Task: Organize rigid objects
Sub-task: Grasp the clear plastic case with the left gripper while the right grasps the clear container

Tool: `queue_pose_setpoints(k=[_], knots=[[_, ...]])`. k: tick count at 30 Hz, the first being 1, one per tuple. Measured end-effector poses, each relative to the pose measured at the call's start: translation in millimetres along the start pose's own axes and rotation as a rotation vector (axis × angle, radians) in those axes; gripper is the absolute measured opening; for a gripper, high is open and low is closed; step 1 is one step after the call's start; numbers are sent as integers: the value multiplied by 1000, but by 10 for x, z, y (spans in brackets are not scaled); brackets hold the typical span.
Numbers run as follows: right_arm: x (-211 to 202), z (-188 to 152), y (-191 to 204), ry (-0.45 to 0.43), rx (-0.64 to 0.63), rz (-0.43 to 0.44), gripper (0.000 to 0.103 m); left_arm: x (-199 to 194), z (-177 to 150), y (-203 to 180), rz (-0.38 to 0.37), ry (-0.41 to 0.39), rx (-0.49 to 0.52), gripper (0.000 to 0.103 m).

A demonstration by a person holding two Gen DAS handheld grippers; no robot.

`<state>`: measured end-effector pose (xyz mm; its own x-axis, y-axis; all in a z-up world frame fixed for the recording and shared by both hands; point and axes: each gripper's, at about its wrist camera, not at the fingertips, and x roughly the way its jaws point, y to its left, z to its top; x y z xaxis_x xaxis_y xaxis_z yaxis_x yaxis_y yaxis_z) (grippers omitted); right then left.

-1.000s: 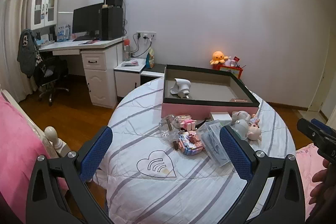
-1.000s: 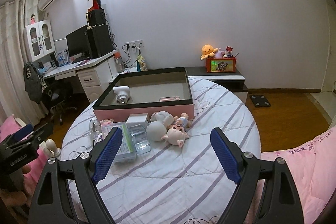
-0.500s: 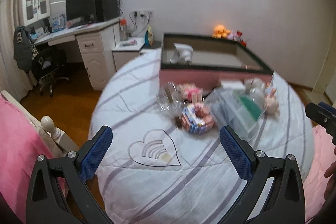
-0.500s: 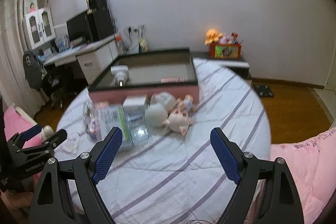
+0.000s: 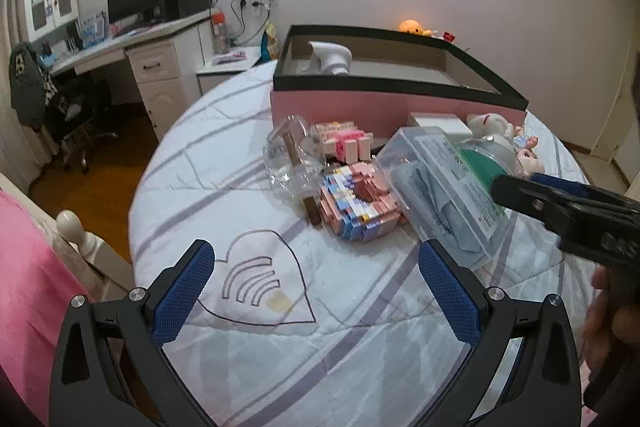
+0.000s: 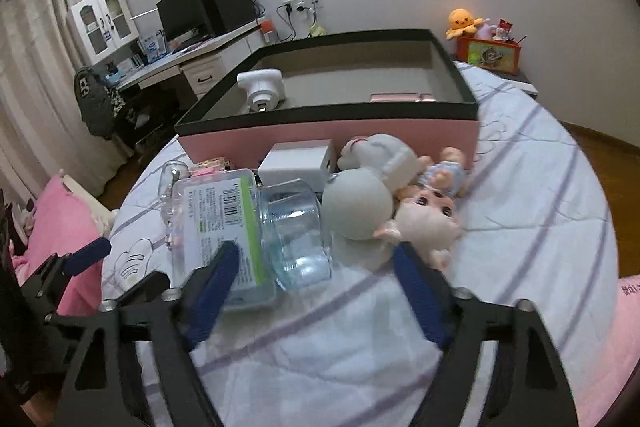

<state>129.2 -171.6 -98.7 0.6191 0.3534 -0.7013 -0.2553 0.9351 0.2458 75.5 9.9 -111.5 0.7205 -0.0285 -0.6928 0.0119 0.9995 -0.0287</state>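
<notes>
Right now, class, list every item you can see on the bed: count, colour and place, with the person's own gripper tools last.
Storage box: one, pink walls, black rim, far side of bed.
White camera-like device: one, inside box, left.
Pink flat item: one, inside box, right.
White small box: one, against box front.
Clear plastic case: one, green-edged label, pile's left.
Clear round container: one, bluish, beside case.
Pig dolls: about three, pale pink and white, right.
Brick models: two, pink.
Left gripper: open, over quilt.
Right gripper: open, at pile.

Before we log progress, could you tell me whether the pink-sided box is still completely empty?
No, the pink-sided box already holds a white device at its left end and a flat pink item against its front wall.
</notes>
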Motion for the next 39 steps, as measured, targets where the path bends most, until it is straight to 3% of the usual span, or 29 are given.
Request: queue_pose_setpoints(k=[6, 8, 9, 18, 22, 25, 29, 39], knots=[[86, 45, -1, 15, 13, 70, 58, 21, -24, -23, -15, 14, -6, 103], [74, 37, 21, 17, 6, 108, 45, 18, -20, -31, -28, 18, -12, 103], [72, 48, 33, 16, 1, 101, 44, 3, -24, -38, -27, 14, -11, 103], [277, 160, 43, 48, -21, 140, 44, -64, -23, -38, -38, 2, -34, 103], [116, 93, 66, 34, -36, 128, 43, -89, -24, -21, -42, 2, -24, 103], [228, 121, 103, 43, -69, 96, 44, -56, -35, -15, -57, 19, -43, 103], [340, 194, 28, 46, -35, 159, 44, -90, -32, -34, -62, 10, -33, 103], [-267, -162, -258, -58, 67, 106, 43, -50, -52, -236, -172, 38, -58, 103]])
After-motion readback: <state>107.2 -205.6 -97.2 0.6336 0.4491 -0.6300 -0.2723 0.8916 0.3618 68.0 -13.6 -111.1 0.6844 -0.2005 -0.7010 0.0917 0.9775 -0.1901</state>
